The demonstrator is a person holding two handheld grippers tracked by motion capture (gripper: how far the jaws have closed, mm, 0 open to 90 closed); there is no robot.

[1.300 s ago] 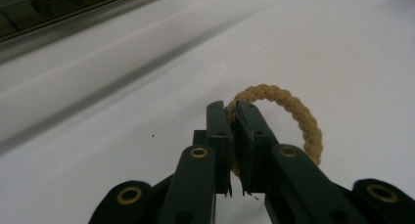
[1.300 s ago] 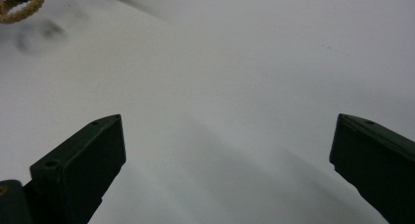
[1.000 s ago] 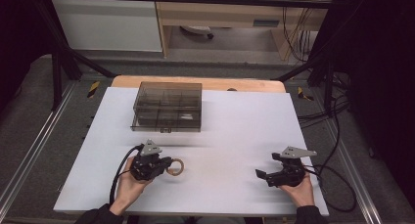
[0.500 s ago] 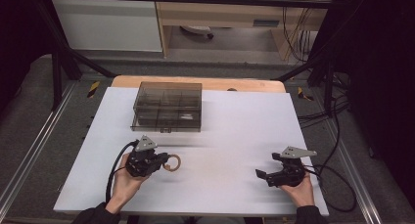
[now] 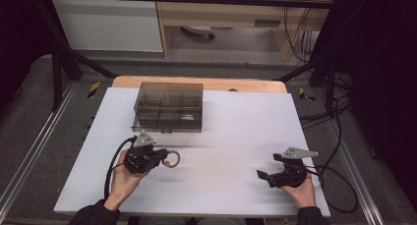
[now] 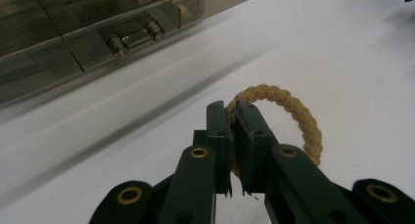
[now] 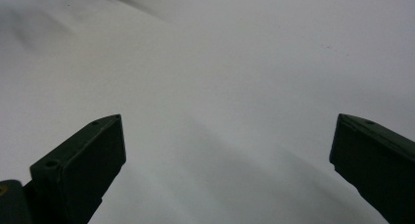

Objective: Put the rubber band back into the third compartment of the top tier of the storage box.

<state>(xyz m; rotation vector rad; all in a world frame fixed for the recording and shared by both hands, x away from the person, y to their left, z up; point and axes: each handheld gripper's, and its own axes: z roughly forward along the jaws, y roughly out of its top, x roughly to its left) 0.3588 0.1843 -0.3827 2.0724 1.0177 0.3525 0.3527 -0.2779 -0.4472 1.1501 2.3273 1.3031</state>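
Left tool grips a rope ring; right tool gapes over bare bench.

The left tool (image 6: 234, 111), near the bench's (image 5: 231, 126) front-left, has its jaws clamped on the near side of the tan ring (image 6: 293, 119), which seems to sit just above the surface. A smoky plastic box (image 5: 168, 107) sits by the back edge. The right tool (image 5: 264, 175), near the front-right corner, has its jaws spread wide.
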